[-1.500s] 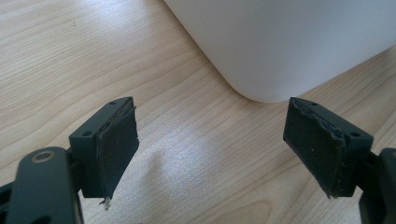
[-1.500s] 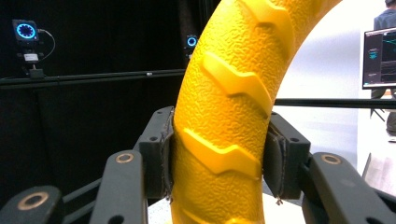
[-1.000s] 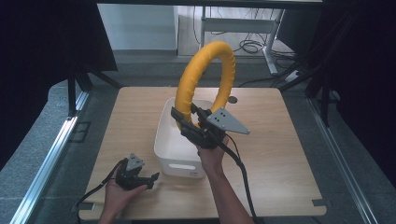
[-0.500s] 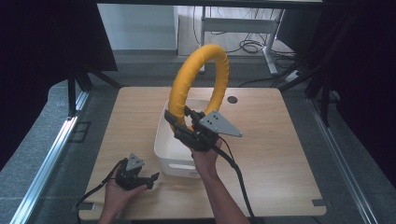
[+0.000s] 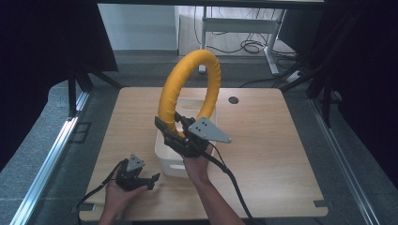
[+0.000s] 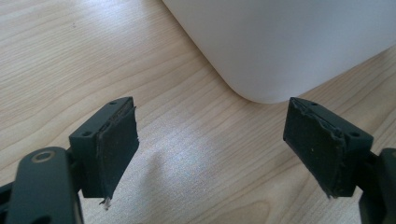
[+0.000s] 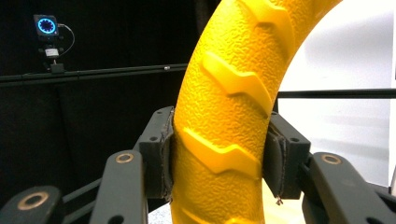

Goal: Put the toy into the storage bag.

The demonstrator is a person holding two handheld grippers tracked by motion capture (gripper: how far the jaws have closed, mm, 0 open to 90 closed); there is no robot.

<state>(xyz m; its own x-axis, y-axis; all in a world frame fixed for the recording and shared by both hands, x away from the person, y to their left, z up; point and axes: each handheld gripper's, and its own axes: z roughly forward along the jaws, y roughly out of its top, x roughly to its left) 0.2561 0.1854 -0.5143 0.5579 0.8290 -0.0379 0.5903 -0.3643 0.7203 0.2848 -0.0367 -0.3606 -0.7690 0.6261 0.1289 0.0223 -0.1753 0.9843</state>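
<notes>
The right tongs [image 5: 170, 132] clamp the big yellow ridged foam ring [image 5: 190, 89], held upright directly above the white plastic bin [image 5: 164, 157]; the left tongs [image 5: 152, 178] rest apart, empty, on the wooden tabletop [image 5: 263, 140] beside it.

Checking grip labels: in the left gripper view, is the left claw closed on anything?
No: the left claw stands wide open over bare table, with nothing between its pads.

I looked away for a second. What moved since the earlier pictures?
The right gripper, still clamped on the yellow ring, carried it a little leftward and lower over the white bin. The left gripper stayed open on the table.
</notes>
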